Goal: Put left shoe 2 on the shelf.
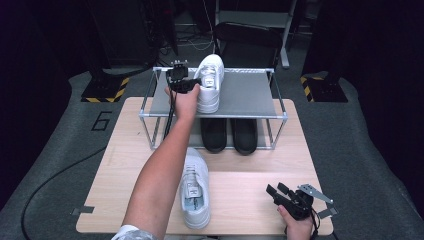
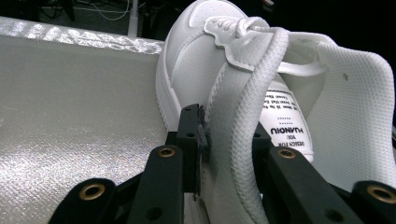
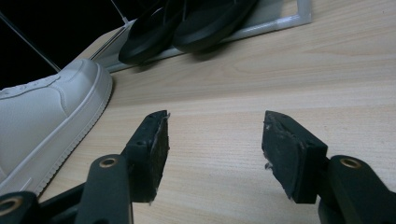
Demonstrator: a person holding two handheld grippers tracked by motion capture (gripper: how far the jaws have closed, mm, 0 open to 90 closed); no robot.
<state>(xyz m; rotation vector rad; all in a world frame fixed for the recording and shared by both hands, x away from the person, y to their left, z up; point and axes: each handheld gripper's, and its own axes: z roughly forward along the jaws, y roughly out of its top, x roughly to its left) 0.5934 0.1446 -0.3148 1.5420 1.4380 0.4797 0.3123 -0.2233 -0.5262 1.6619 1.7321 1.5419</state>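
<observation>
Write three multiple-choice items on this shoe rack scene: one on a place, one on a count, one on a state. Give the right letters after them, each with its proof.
1. Where does the white sneaker at the left gripper stand?
A. on the rack's top shelf
B. on the floor
C. on the lower shelf

2. How many white sneakers are in the high view?
A. one
B. two
C. four

3. How do the right gripper's jaws stand?
A. shut on a lace
B. shut on a black shoe
C. open, with nothing between them

Answers: 1 A, it rests on the grey top shelf; 2 B, one on the rack, a second sneaker on the table; 3 C, bare wood shows between the pads.
</observation>
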